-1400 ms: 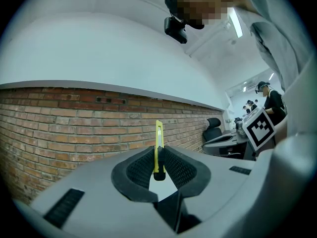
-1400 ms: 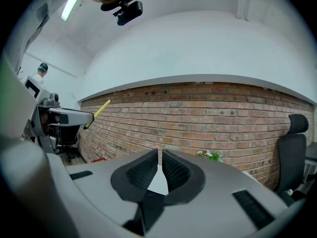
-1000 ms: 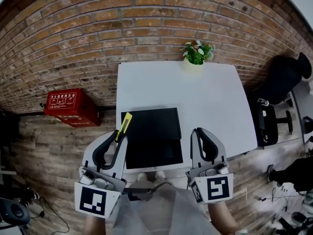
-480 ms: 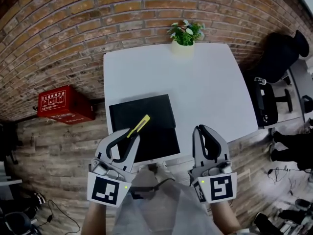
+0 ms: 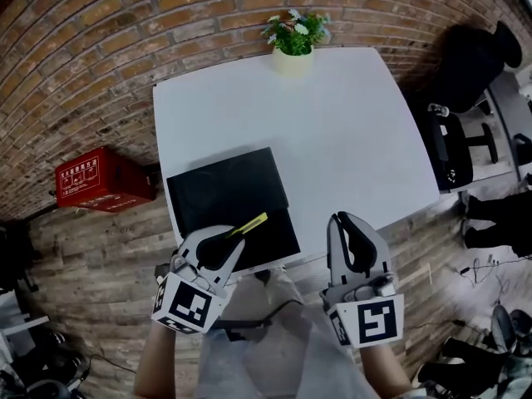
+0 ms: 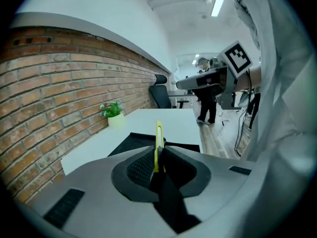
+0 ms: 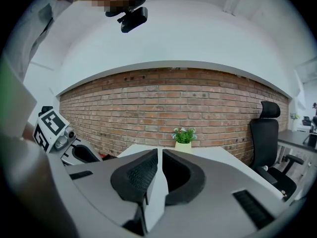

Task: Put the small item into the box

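Head view: white rectangular table (image 5: 332,131) seen from above, against a red brick wall (image 5: 125,32).
Box: flat black box (image 5: 220,189) lies on the table's near left corner; also seen in the left gripper view (image 6: 130,141), ahead of the jaws.
Left gripper: left gripper (image 5: 231,238) jaws pinch a slim yellow bar-shaped small item (image 5: 248,224) by one end; same grip confirmed in its own view (image 6: 157,150).
Small item: the free end of the yellow bar (image 6: 158,137) sticks out past the jaw tips and overlaps the near right part of the box in the head view. Height above the box cannot be told.
Right gripper: right gripper (image 5: 347,220) is off the table's near edge, to the right of the box; jaws pressed together (image 7: 159,155), nothing between them.
Plant: small green plant in a pale pot (image 5: 293,38) at the table's far edge, by the wall (image 7: 183,135).
Floor: red rectangular case (image 5: 96,179) left of the table.
Chair: black office chair (image 5: 470,65) right of the table (image 7: 265,128).
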{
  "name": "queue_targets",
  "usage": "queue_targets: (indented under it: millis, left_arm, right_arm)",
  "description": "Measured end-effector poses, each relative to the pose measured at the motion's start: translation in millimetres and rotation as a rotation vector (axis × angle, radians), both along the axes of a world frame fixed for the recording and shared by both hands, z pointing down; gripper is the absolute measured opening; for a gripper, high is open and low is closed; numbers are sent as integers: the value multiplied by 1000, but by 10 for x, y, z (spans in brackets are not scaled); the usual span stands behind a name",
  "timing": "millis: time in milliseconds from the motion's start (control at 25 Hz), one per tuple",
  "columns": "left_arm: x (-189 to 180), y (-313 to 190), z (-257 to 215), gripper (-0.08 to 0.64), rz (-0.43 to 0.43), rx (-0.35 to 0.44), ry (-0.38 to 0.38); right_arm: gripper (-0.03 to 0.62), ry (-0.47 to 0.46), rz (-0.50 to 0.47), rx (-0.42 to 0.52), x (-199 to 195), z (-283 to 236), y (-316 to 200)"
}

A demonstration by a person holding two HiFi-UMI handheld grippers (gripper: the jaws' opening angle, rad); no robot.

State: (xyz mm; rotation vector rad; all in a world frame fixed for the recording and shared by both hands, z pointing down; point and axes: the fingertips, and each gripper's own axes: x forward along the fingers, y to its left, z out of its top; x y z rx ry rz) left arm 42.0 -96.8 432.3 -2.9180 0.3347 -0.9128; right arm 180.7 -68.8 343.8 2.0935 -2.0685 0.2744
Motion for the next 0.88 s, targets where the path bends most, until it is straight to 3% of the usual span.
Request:
queue_targets:
  millis: [120,320,560,880]
  left_arm:
    - [46,92,271,74,86,-37,-92]
    - [107,128,645,74,111,-95,-226]
    - [223,293,980,74,207,-174,-357]
    - [298,345,1245,74,258,-143,-505]
  right_arm:
    - [57,-7,14,-14,59,77,42]
    - [57,-20,37,-26,130,164,95]
    - [57,-35,78,-42,233,254,208]
    - [57,-52,106,-61,332,342,342]
